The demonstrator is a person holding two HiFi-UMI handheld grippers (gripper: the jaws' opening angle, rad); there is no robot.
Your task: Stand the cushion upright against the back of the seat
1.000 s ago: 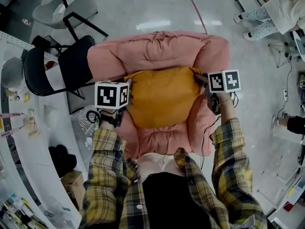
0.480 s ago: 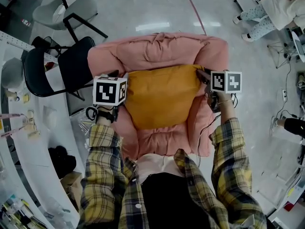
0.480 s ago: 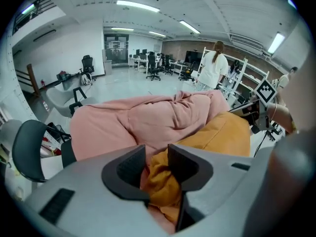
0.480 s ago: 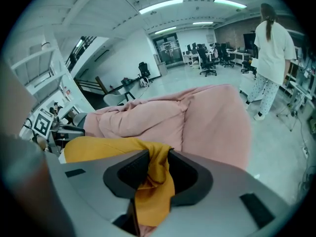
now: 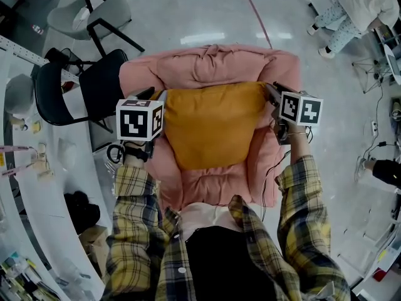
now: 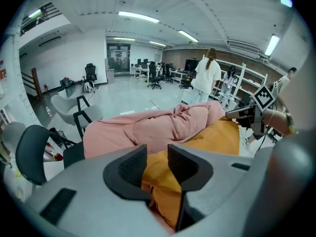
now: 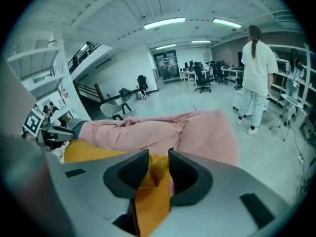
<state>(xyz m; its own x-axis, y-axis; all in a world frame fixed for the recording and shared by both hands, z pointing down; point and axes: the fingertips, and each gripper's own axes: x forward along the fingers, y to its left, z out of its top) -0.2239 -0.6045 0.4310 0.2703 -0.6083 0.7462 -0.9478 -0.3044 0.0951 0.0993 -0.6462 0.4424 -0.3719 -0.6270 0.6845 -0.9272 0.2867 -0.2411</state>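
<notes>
An orange cushion (image 5: 210, 124) lies in the seat of a pink padded armchair (image 5: 207, 64), with its far edge raised toward the backrest. My left gripper (image 5: 154, 96) holds the cushion's far left corner, and orange fabric (image 6: 160, 179) fills the gap between its jaws (image 6: 157, 162). My right gripper (image 5: 269, 91) is at the far right corner, shut on a bunched fold of the cushion (image 7: 153, 191) between its jaws (image 7: 158, 169). In the left gripper view the cushion (image 6: 217, 137) stretches across to the other gripper. The pink backrest (image 7: 158, 130) rises just behind.
A black office chair (image 5: 75, 86) stands close to the armchair's left arm, and a grey chair (image 5: 94, 11) is behind it. A curved white desk (image 5: 37, 187) with clutter runs along the left. A person (image 5: 360, 5) sits at the far right. A cable (image 5: 270, 174) hangs by the right arm.
Both grippers have risen and moved toward the backrest. The cushion's far edge has come up with them and now lies closer to the backrest.
</notes>
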